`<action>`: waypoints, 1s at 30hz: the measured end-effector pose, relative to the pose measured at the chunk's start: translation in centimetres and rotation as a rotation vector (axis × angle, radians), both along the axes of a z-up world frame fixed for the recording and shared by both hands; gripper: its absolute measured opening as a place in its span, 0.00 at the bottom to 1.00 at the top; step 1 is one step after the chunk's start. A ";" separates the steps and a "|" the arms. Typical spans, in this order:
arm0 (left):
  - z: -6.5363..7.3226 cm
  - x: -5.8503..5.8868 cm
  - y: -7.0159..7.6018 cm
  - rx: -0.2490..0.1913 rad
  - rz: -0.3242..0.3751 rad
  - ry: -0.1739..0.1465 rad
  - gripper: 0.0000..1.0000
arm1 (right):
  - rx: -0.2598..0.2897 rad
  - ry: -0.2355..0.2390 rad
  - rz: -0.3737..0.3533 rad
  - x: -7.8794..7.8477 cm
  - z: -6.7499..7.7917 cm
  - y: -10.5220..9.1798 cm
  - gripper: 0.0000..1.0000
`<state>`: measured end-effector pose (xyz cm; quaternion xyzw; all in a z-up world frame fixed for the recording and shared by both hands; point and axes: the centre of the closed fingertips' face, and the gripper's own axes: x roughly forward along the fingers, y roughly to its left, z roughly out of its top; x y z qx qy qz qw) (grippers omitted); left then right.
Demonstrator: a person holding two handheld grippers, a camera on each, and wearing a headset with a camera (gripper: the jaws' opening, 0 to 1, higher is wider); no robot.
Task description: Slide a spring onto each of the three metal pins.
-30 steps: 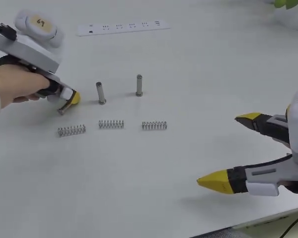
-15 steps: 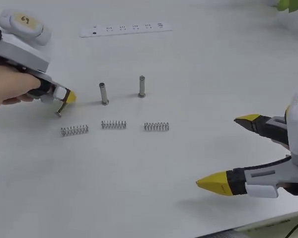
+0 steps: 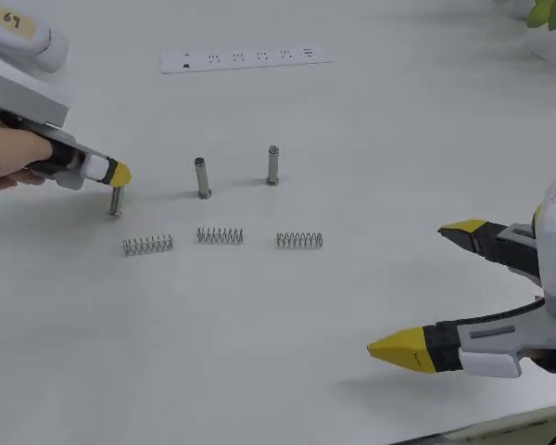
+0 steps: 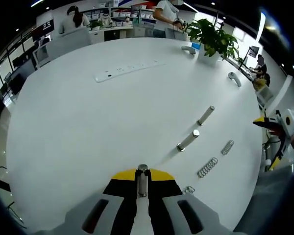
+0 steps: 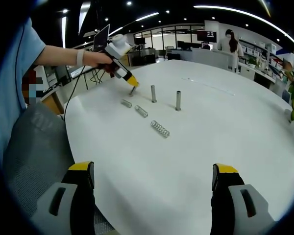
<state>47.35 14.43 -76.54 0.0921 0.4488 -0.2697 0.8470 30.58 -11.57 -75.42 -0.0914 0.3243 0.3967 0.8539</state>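
My left gripper [image 3: 119, 174] is at the far left, shut on the top of a metal pin [image 3: 116, 201] that stands upright with its foot on the white table. In the left gripper view the pin [image 4: 142, 180] sits between the closed yellow jaws. Two more pins [image 3: 202, 177] [image 3: 273, 165] stand upright to its right. Three springs [image 3: 148, 245] [image 3: 220, 236] [image 3: 299, 240] lie in a row in front of the pins. My right gripper [image 3: 426, 287] hovers open at the lower right, well away from the springs [image 5: 160, 129], with nothing between its jaws.
A white power strip [image 3: 246, 58] lies at the back of the table. A potted plant [image 3: 551, 11] stands at the far right corner. The table's front edge [image 3: 500, 428] runs just under my right gripper. People stand at benches in the background.
The left gripper has risen and drawn slightly left, and the pin in it has gone from tilted to upright. The right gripper has hardly moved. The head camera has shifted a little.
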 end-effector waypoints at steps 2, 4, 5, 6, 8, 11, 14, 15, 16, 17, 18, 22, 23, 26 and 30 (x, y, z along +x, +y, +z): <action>0.1 0.0 0.2 -0.001 0.002 -0.001 0.00 | 0.001 -0.001 0.002 0.0 0.0 0.1 0.99; 0.2 0.1 0.3 -0.004 0.005 -0.006 0.00 | 0.000 -0.001 0.004 0.1 0.0 0.1 0.99; 0.2 0.1 0.4 -0.002 0.005 -0.007 0.00 | 0.000 -0.001 0.005 0.1 0.0 0.1 0.99; 0.3 0.2 0.4 -0.004 0.006 -0.008 0.00 | 0.001 -0.001 0.005 0.1 0.0 0.1 0.99; 0.4 0.4 0.5 -0.010 0.011 -0.015 0.00 | 0.000 -0.001 0.006 0.1 0.0 0.2 0.99; 0.5 0.7 0.5 -0.006 0.009 -0.023 0.00 | 0.001 -0.001 0.006 0.1 0.0 0.2 0.99; 0.3 1.0 0.6 -0.003 0.009 -0.025 0.00 | -0.001 -0.002 0.007 0.1 0.0 0.1 0.99; 0.3 1.1 0.6 -0.001 0.008 -0.027 0.00 | -0.002 -0.003 0.005 0.1 0.1 0.1 0.99; 0.2 1.2 0.6 0.002 0.007 -0.029 0.00 | -0.002 -0.004 0.005 0.1 0.1 0.0 0.99; 0.2 1.3 0.7 0.002 0.008 -0.029 0.00 | -0.002 -0.004 0.003 0.1 0.1 0.0 0.99; 0.2 1.3 0.7 0.003 0.008 -0.032 0.00 | -0.003 -0.004 0.003 0.1 0.1 0.0 0.99; 0.1 1.6 0.7 -0.002 0.011 -0.025 0.00 | -0.004 -0.002 0.003 0.0 0.0 -0.1 0.99; 0.1 1.8 0.7 -0.003 0.009 -0.033 0.00 | -0.003 -0.002 0.003 0.0 0.0 0.0 0.99; 0.2 1.6 0.4 -0.009 0.008 -0.034 0.00 | -0.003 -0.001 0.004 0.0 0.0 0.1 0.99; 0.3 1.1 -0.1 -0.014 0.008 -0.031 0.00 | -0.003 -0.002 0.006 0.1 0.0 0.2 0.99</action>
